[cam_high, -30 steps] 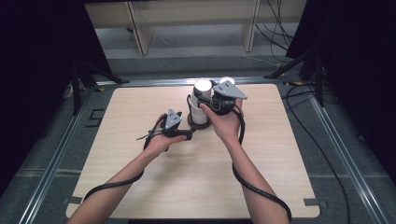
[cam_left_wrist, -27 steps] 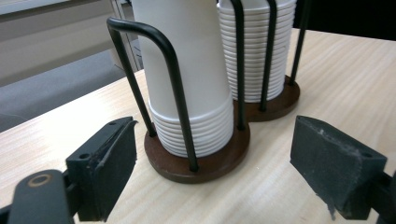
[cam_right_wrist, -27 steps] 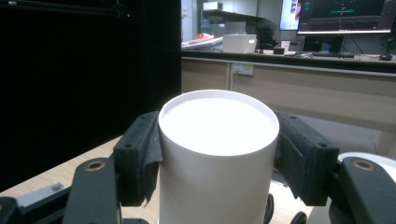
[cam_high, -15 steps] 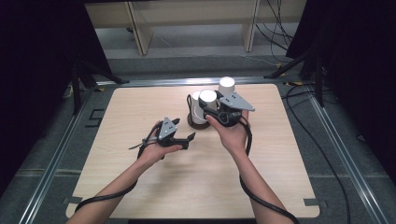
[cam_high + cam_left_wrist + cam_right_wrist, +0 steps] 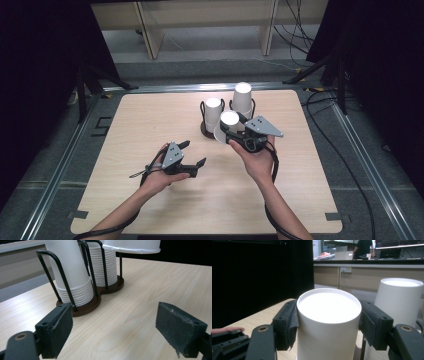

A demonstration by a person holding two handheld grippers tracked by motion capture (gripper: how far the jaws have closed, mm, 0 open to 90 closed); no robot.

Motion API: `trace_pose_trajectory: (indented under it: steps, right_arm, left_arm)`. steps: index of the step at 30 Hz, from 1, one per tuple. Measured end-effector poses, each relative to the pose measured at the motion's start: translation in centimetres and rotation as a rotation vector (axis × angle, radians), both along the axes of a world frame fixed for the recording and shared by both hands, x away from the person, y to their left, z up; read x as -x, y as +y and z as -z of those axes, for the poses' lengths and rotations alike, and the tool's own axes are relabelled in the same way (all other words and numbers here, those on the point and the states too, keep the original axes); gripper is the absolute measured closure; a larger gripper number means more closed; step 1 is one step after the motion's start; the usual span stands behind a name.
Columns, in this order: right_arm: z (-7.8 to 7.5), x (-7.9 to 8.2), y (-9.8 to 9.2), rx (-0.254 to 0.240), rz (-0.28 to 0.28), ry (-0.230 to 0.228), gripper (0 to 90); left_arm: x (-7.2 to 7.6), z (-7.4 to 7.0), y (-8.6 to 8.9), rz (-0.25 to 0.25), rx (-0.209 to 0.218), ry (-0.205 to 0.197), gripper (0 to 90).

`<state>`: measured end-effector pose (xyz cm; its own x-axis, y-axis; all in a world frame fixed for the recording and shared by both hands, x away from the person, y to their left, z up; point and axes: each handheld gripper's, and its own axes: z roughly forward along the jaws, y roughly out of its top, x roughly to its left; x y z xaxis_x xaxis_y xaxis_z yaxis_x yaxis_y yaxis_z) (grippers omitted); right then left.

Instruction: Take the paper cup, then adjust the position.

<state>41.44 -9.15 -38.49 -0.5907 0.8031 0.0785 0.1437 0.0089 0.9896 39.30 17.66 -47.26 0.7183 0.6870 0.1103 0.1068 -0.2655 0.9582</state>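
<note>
Two stacks of upside-down white paper cups stand in a black wire holder (image 5: 206,131): the left stack (image 5: 213,112) and the taller right stack (image 5: 242,99). My right gripper (image 5: 228,134) is shut on a single white cup (image 5: 229,120), held just in front of the holder. In the right gripper view the cup (image 5: 328,322) sits between both pads (image 5: 287,322), bottom up. My left gripper (image 5: 194,153) is open and empty over the table, left of the cup. From the left gripper view the stacks (image 5: 72,277) stand ahead of its wide-apart jaws.
The wooden table (image 5: 150,115) has bare room left and right of the holder. Its dark base (image 5: 87,306) lies close ahead of the left gripper. Cables (image 5: 325,100) trail past the table's right edge; shelving stands behind.
My right gripper has drawn the cup away from the left stack, toward the person and slightly lower. My left gripper has also come back toward the person, still open.
</note>
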Motion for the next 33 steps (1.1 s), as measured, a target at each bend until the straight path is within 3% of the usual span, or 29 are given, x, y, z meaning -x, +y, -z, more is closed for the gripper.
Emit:
trace_pose_trajectory:
  steps: [1,2,4,7,8,10,11,12,15,17,18,21,23,24,29,30,33]
  right_arm:
    - [0.2,0.1,-0.2,-0.004,-0.009,-0.004,35.9]
    - [0.2,0.5,-0.3,-0.004,0.006,0.021,36.0]
    - [0.6,0.7,-0.5,-0.010,-0.010,0.014,36.0]
    - [1.2,1.1,-1.0,0.015,0.010,0.004,36.0]
    - [1.6,1.6,-1.2,0.008,0.004,0.039,35.9]
    - [1.8,1.6,-1.3,0.000,0.005,0.022,36.0]
    - [1.9,1.8,-1.5,0.005,0.012,0.031,36.0]
    - [2.0,1.9,-1.6,-0.007,0.013,0.035,36.0]
    - [2.2,2.2,-2.2,-0.012,0.026,0.043,36.0]
    - [2.2,2.2,-2.4,0.000,0.032,0.028,36.0]
    - [2.2,2.3,-2.4,-0.018,0.032,0.047,36.0]
    - [2.2,2.5,-2.7,-0.020,0.035,0.042,36.0]
    - [2.2,2.5,-3.0,-0.006,0.043,0.028,36.0]
    - [2.3,2.6,-3.0,-0.021,0.046,0.047,36.0]
    - [2.4,2.4,-3.5,-0.021,0.053,0.037,36.0]
    - [2.4,2.4,-3.5,-0.029,0.054,0.051,35.9]
    - [2.7,2.4,-4.2,-0.073,0.064,0.075,35.9]
  left_arm:
    - [0.2,0.1,0.2,-0.004,0.005,0.002,14.0]
    - [0.4,0.2,0.5,-0.007,0.012,-0.004,14.0]
    - [0.7,0.2,1.0,-0.017,0.009,0.001,14.0]
    - [1.1,0.3,1.7,-0.033,0.022,-0.005,14.0]
    - [1.3,0.4,2.2,-0.042,0.027,-0.005,14.0]
    - [1.4,0.4,2.3,-0.047,0.036,-0.013,14.0]
    - [1.6,0.3,2.6,-0.052,0.020,-0.007,14.0]
    - [1.5,0.5,2.7,-0.051,0.038,-0.017,14.0]
    - [1.6,0.5,3.2,-0.064,0.033,-0.012,14.0]
    - [1.5,0.5,3.4,-0.077,0.034,-0.004,14.0]
    - [1.4,0.5,3.4,-0.074,0.054,-0.014,14.0]
    - [1.3,0.6,3.5,-0.079,0.060,-0.011,14.0]
    - [1.5,0.5,3.6,-0.084,0.037,0.005,14.0]
    - [1.5,0.6,3.6,-0.083,0.035,0.006,14.0]
    - [1.5,0.8,3.1,-0.058,0.059,0.002,14.0]
    - [1.7,0.7,3.1,-0.064,0.039,0.011,14.0]
    - [1.8,0.6,2.7,-0.055,0.046,0.010,14.0]
